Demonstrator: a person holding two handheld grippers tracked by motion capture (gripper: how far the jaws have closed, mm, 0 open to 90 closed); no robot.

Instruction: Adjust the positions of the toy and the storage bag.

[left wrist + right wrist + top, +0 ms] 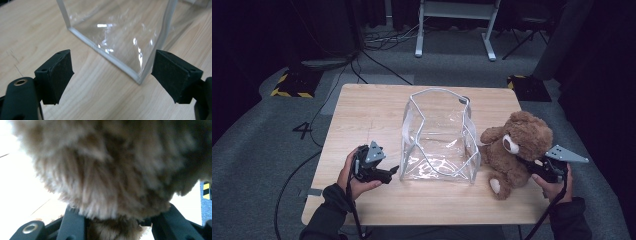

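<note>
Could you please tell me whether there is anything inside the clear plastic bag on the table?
The clear plastic bag looks empty: through its walls only the wooden table shows. The teddy bear sits outside, beside it. Glare hides small patches of its floor.

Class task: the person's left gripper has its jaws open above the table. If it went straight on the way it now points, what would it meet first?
Most likely the near bottom corner of the clear plastic bag, between the left gripper's open jaws; depth is uncertain.

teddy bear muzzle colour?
White on the brown teddy bear; muzzle clearest in the high view.
</note>
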